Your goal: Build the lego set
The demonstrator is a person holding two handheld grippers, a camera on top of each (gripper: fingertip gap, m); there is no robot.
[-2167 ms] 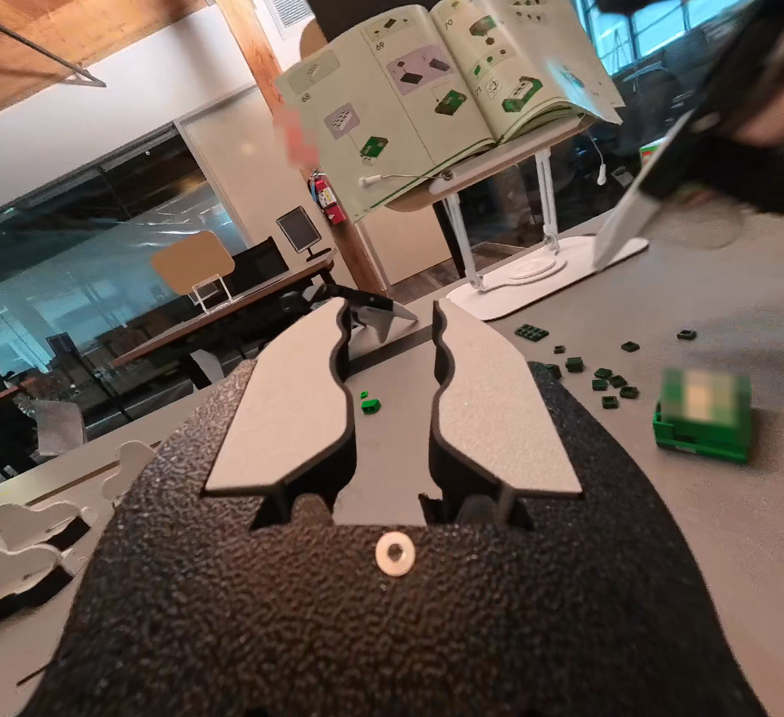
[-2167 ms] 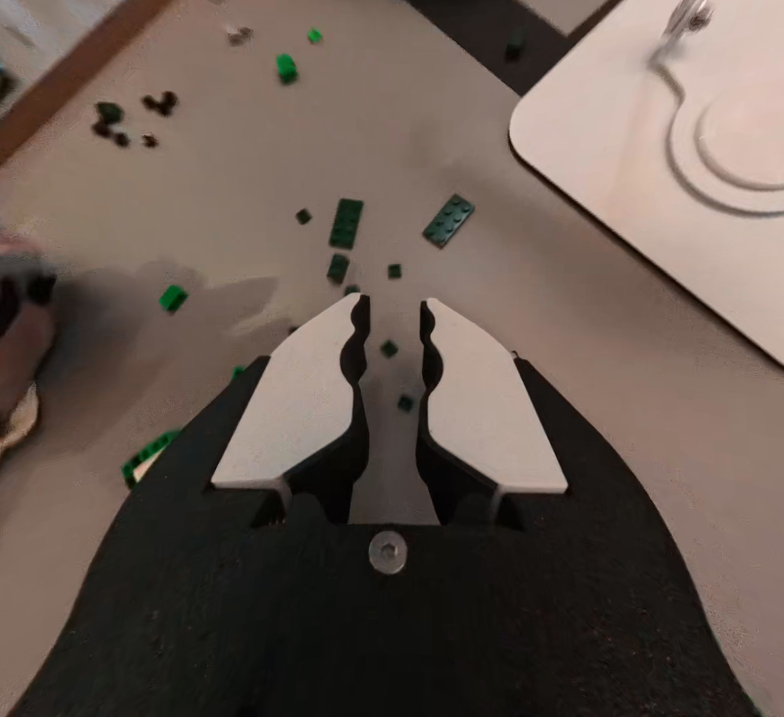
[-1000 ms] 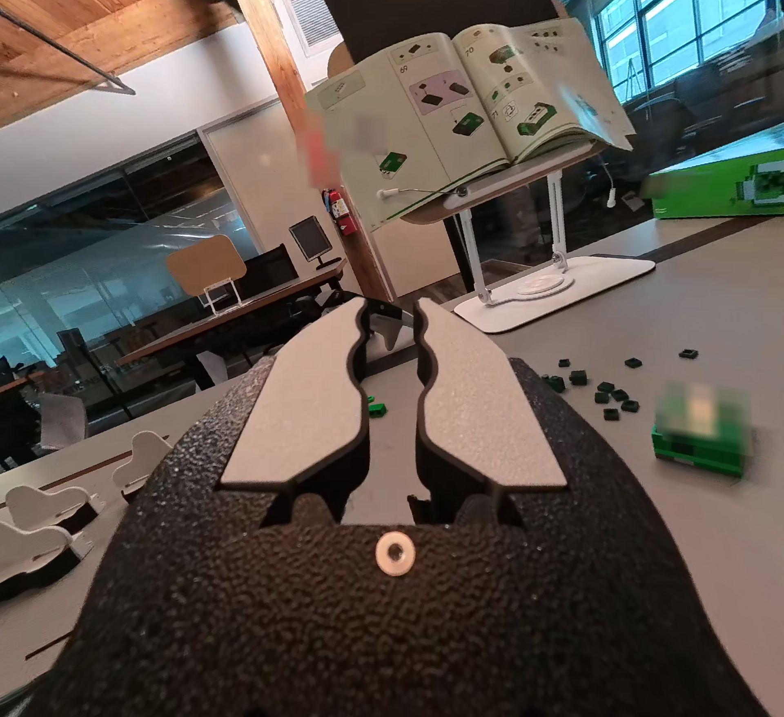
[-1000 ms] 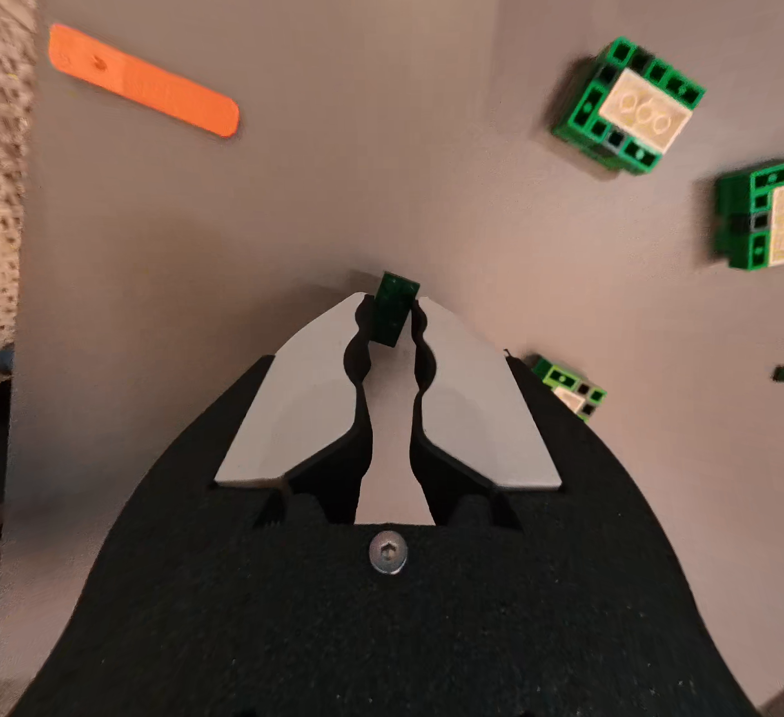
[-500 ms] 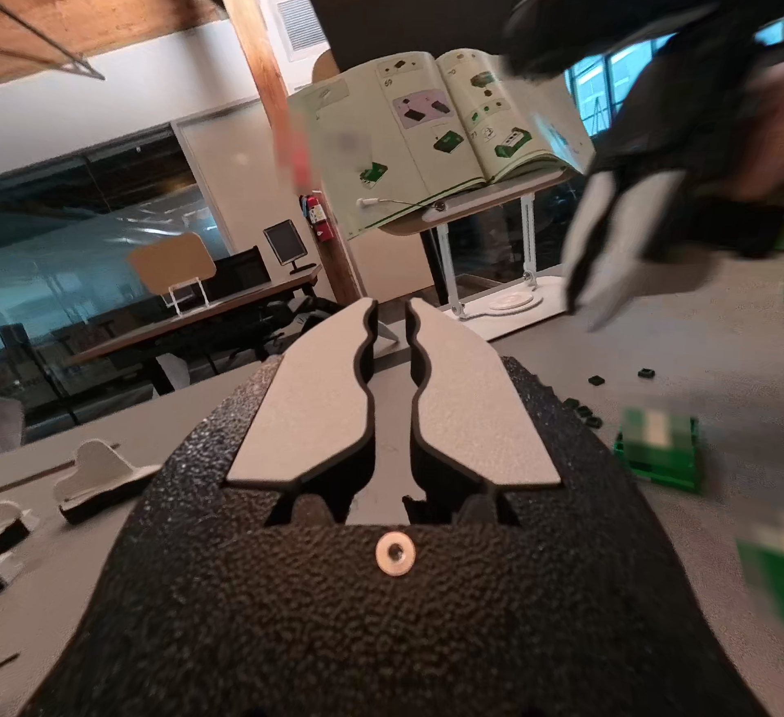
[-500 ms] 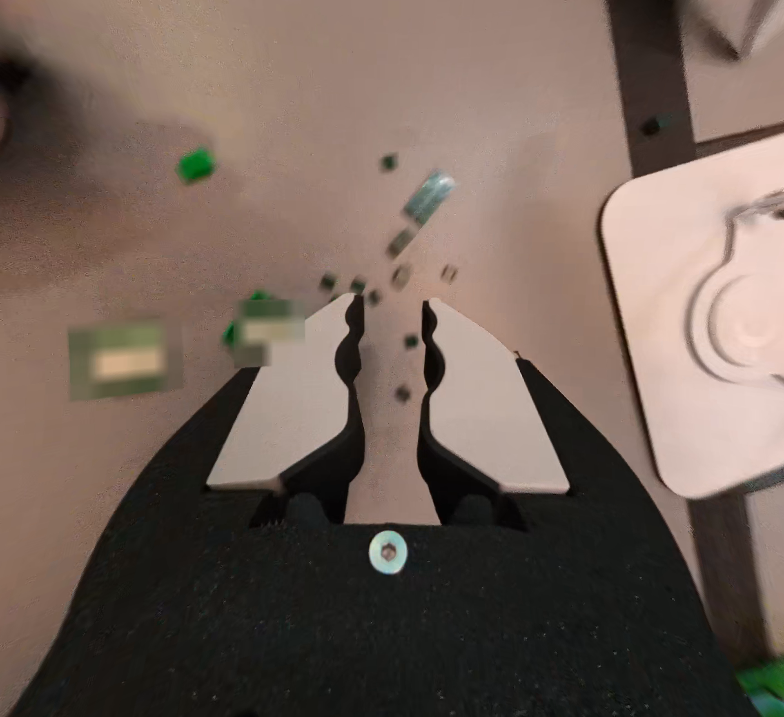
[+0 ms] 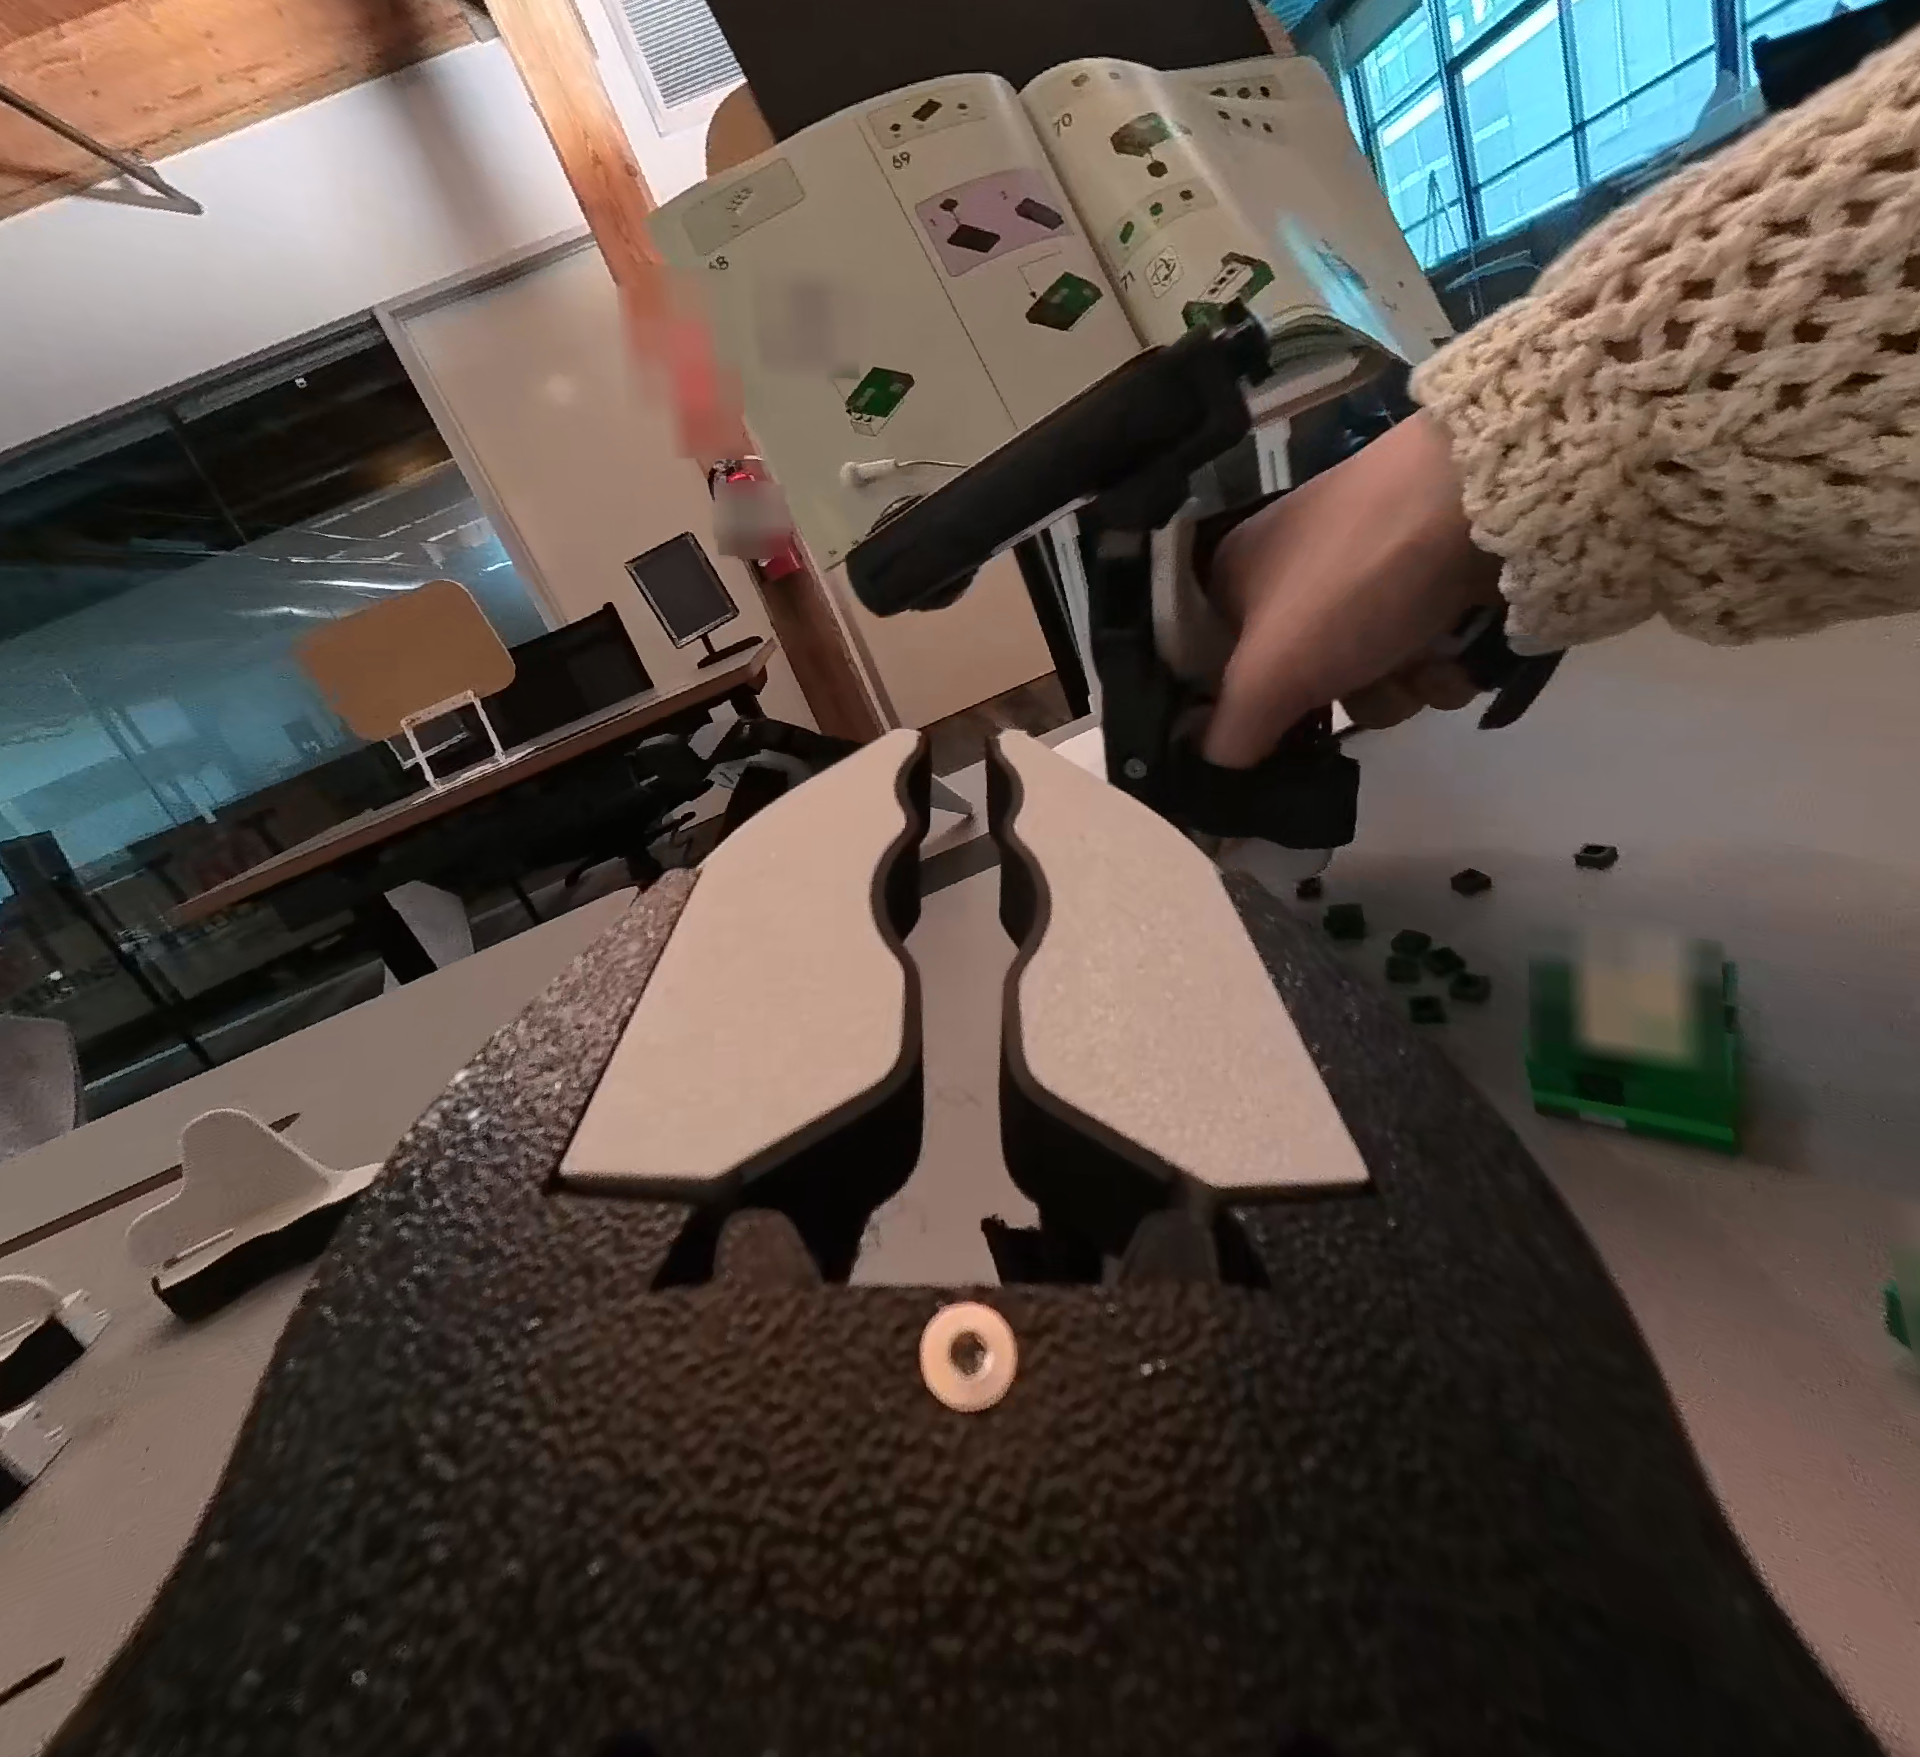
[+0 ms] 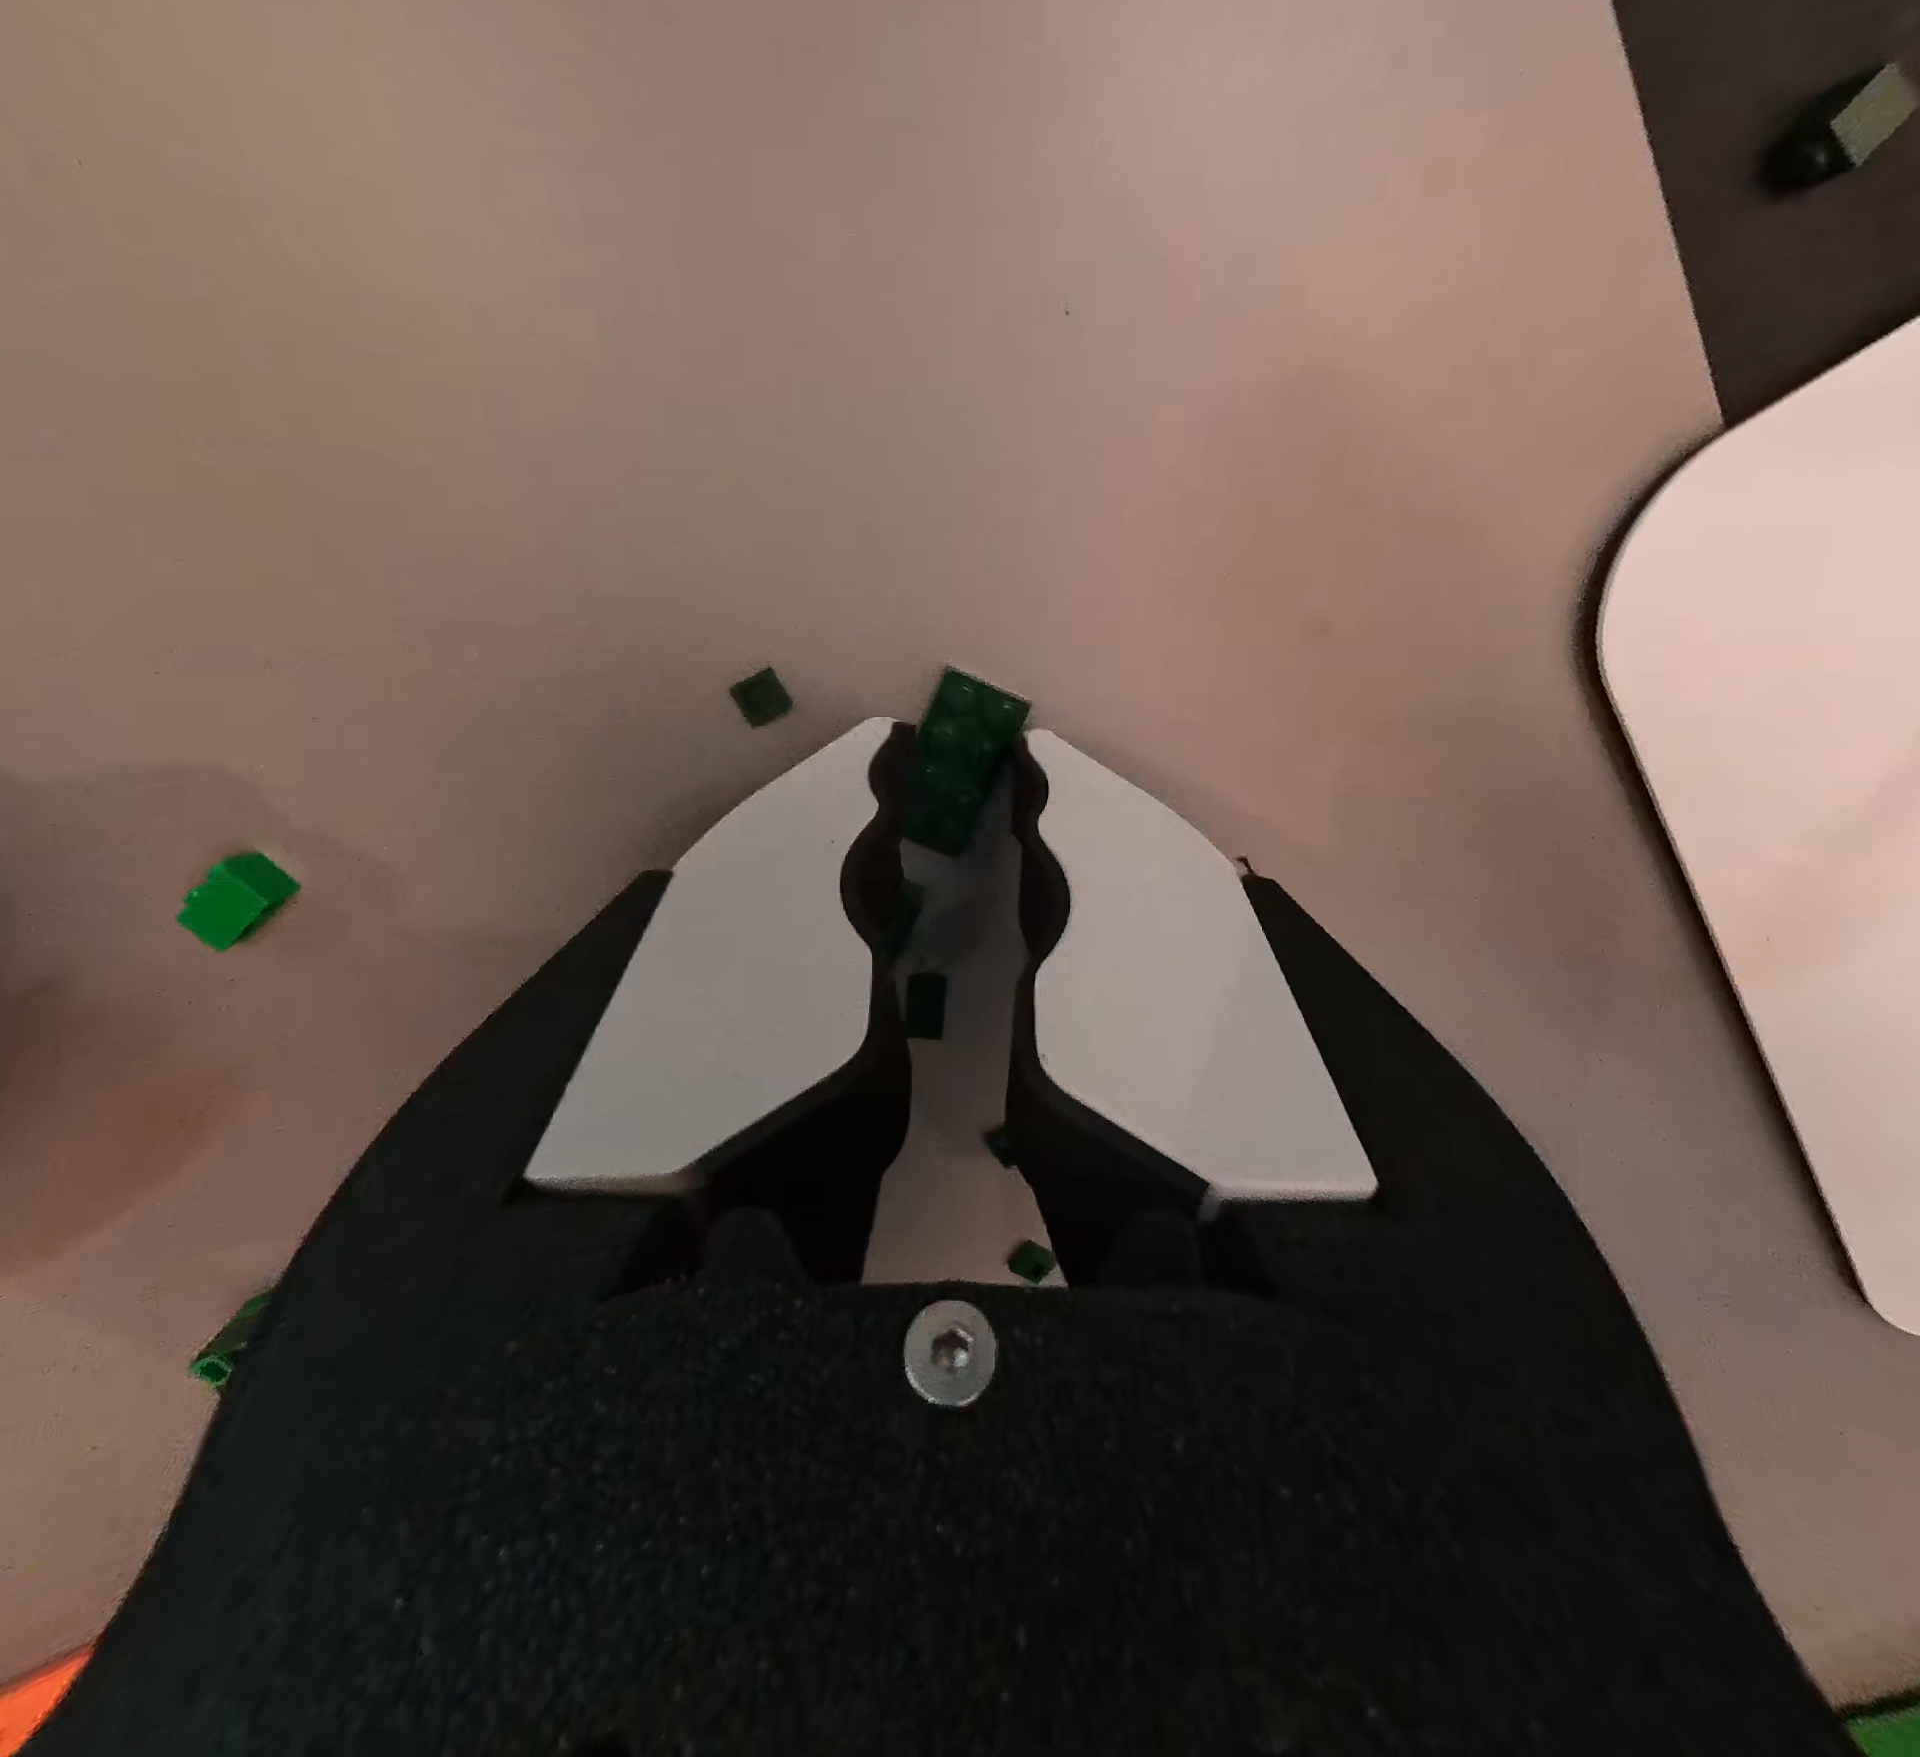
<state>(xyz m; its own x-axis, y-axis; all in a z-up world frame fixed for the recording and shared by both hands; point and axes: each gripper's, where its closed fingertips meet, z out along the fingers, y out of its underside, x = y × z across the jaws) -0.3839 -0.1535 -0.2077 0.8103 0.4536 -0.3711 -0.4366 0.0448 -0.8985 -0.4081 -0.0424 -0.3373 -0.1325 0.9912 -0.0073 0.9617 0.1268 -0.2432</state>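
— What had changed for the right gripper (image 8: pixel 954 733) since half a second before?

— Then its fingers were apart over loose pieces. Now they pinched a dark green plate (image 8: pixel 961 762) at their tips, down at the table (image 8: pixel 935 253).

— And the left gripper (image 7: pixel 954 751)?

— Its narrow gap was unchanged and nothing sat in it. The right hand (image 7: pixel 1340 585) had dropped low, just ahead to its right; the green block (image 7: pixel 1631 1053) lay farther right.

Between my right fingertips: one dark green plate (image 8: pixel 961 765). One bright green brick (image 8: pixel 237 899) on the table. One open instruction booklet (image 7: pixel 1039 273); one built green block (image 7: pixel 1631 1063).
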